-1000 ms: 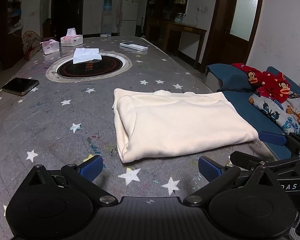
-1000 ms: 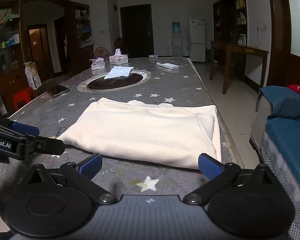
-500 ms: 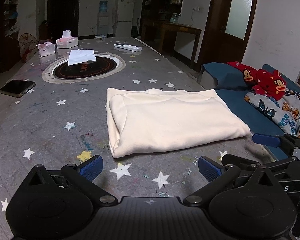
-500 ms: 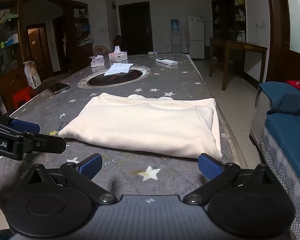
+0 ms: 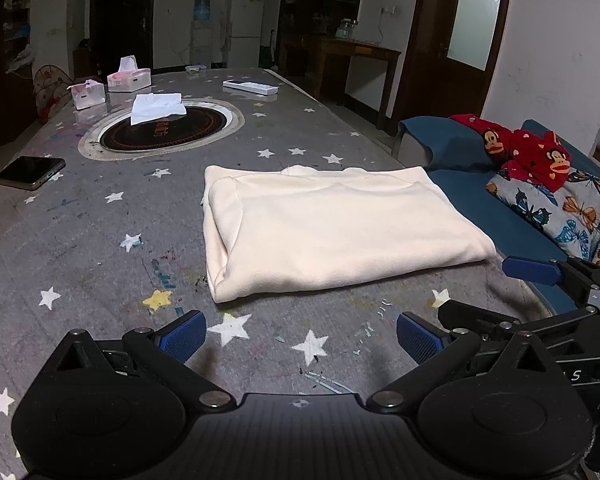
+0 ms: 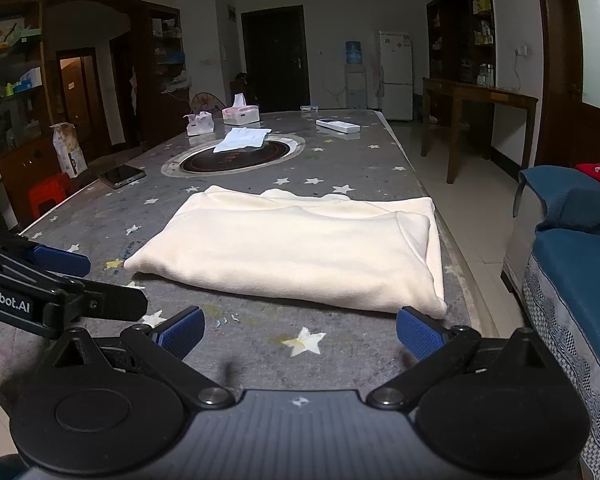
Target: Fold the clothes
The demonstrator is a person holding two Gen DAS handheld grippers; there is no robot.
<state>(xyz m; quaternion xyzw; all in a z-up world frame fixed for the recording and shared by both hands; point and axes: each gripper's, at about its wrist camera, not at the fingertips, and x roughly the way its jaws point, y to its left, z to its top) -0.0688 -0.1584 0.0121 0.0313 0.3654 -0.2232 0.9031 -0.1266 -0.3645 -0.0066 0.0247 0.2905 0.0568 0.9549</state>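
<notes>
Both tools gaping wide, holding nothing: left tool [image 5: 298,336], right tool [image 6: 300,330], hovering near one folded garment [image 5: 328,228] lying on worktop [image 5: 100,240]. Beyond: two tissue boxes [image 5: 129,79], one phone [image 5: 30,172], one remote [image 5: 251,87].

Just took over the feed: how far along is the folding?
Done: the cream garment lies folded in a flat rectangle on the star-patterned table. In hand: nothing; the left tongs and right tongs are open and short of the cloth. Left: perhaps one more fold, or putting it away.
</notes>
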